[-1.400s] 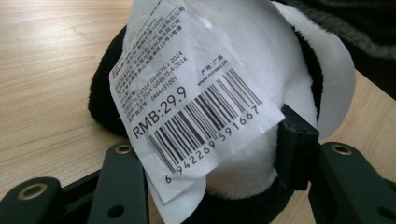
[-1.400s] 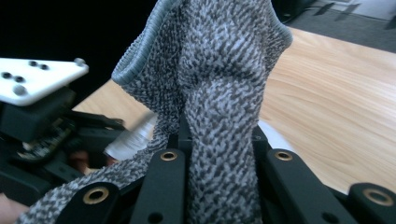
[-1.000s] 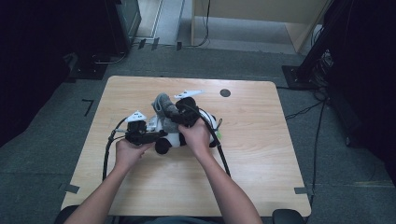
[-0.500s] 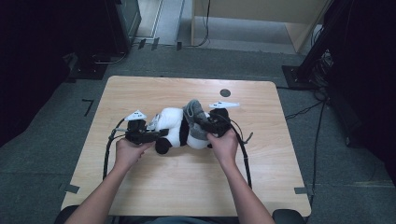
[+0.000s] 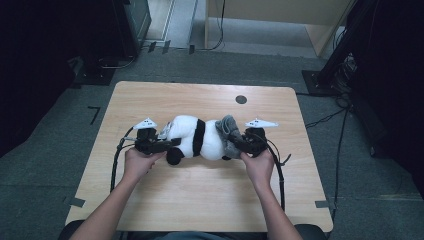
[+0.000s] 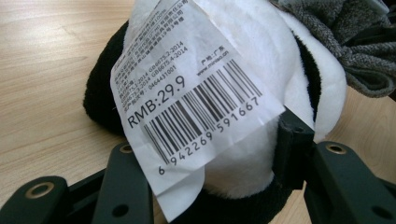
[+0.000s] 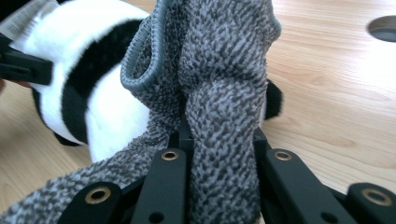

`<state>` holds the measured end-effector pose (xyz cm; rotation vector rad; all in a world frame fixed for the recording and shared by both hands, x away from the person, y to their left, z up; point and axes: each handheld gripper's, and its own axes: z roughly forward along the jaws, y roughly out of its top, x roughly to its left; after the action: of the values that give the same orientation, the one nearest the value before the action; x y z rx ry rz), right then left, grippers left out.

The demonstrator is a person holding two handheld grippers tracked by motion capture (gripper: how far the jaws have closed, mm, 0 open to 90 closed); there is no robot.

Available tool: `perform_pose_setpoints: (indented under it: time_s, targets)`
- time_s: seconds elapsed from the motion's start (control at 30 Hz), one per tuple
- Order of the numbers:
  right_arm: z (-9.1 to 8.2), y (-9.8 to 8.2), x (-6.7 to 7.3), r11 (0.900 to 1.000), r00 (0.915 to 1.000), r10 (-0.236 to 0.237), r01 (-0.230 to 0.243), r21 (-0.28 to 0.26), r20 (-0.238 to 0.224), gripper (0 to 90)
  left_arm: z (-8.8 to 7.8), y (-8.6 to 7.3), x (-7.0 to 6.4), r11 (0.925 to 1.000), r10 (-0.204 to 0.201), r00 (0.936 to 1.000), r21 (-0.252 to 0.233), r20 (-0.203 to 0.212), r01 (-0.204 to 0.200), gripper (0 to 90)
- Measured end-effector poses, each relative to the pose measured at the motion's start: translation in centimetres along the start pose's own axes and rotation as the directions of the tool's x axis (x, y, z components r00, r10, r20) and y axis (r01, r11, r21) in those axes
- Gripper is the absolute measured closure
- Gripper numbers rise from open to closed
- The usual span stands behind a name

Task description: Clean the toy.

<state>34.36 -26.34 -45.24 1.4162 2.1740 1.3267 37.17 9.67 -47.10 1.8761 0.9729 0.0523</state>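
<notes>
lying stretched across the middle of the wooden surface: a panda plush, held from both ends. left tongs pinching the plush's lower end, pads sunk into white fur and black trim, a paper price tag draped over one of them. right tongs pressed nearly together on a grey knitted sock, bunched thick between the pads, its ribbed cuff gaping open beside the plush's body.

seemingly a matter of sock and toy, most likely drawing the sock off the panda, or else working it on; hard to tell which from this moment alone. judged from how things lie: both grips secured, plush pulled taut between the two hands, sock gathered up at the plush's right end and covering very little of it, if any. from the right gripper view, cuff apparently free of the white body, though contact at the far side hidden behind the bunched knit. left to do, probably: parting sock and toy fully, then laying each down on the surface and loosening both grips.
</notes>
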Motion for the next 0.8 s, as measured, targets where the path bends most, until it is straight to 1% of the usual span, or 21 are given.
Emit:
perform_pose_setpoints:
  time_s: [0.03,0.1,0.17,0.2,0.23,0.27,0.3,0.37,0.43,0.53,0.6,0.67,0.73,0.8]
  targets:
    - [-0.2,-0.1,-0.2,1.000,0.9999,0.001,-0.001,0.003,0.014,77.7,0.0,0.0,0.0,1.0000,-0.002,1.0000,0.001,0.001,0.002,50.8]
    - [-0.4,-0.5,-0.6,1.000,0.9996,0.014,-0.014,0.007,0.025,77.8,-0.1,0.0,0.1,1.0000,-0.006,1.0000,0.002,0.002,0.006,50.8]
    - [-0.6,-0.9,-1.2,0.999,0.9989,0.023,-0.024,0.025,0.041,78.0,-0.1,0.0,0.2,0.9998,-0.018,0.9998,0.000,0.001,0.018,50.9]
    - [-0.6,-1.1,-1.3,0.999,0.9974,0.005,-0.009,0.047,0.072,78.0,-0.1,0.0,0.3,0.9998,-0.022,0.9997,0.000,0.003,0.022,51.1]
    - [-0.6,-1.2,-1.4,0.997,0.9961,-0.007,0.001,0.071,0.088,78.0,-0.1,0.0,0.4,0.9997,-0.026,0.9997,0.000,0.003,0.026,51.1]
    - [-0.4,-1.4,-1.5,0.996,0.9950,-0.015,0.006,0.093,0.098,78.0,-0.1,0.0,0.4,0.9997,-0.025,0.9997,0.000,0.001,0.025,51.1]
    - [-0.4,-1.5,-1.7,0.996,0.9954,-0.008,-0.001,0.094,0.096,78.0,-0.1,0.1,0.4,0.9997,-0.025,0.9997,0.002,-0.002,0.025,51.1]
    - [-0.9,-1.3,-1.9,0.997,0.9967,0.018,-0.024,0.068,0.079,78.1,-0.2,0.1,0.4,0.9996,-0.027,0.9996,0.004,-0.004,0.027,51.1]
    - [-1.6,-0.8,-1.6,0.999,0.9974,0.022,-0.025,0.033,0.069,78.1,-0.2,0.1,0.4,0.9996,-0.029,0.9996,0.004,-0.003,0.029,51.1]
    - [-2.6,0.2,-0.8,1.000,0.9990,0.017,-0.016,-0.021,0.041,78.0,-0.2,0.1,0.3,0.9996,-0.026,0.9997,0.006,-0.005,0.026,51.3]
    - [-2.7,0.9,0.0,0.999,0.9998,0.013,-0.013,-0.044,0.016,78.1,-0.2,0.2,0.2,0.9996,-0.027,0.9996,0.006,-0.004,0.027,51.4]
    - [-2.4,1.6,1.2,0.999,0.9999,0.000,-0.001,-0.054,-0.015,78.0,-0.2,0.2,0.2,0.9995,-0.031,0.9995,0.007,-0.006,0.031,51.6]
    - [-1.6,2.3,2.7,0.998,0.9986,-0.025,0.022,-0.056,-0.046,78.1,-0.3,0.2,0.1,0.9994,-0.034,0.9994,0.007,-0.009,0.034,51.9]
    - [-0.8,2.8,3.9,0.998,0.9962,-0.042,0.037,-0.060,-0.076,78.0,-0.3,0.2,0.0,0.9994,-0.034,0.9994,0.005,-0.010,0.034,52.1]
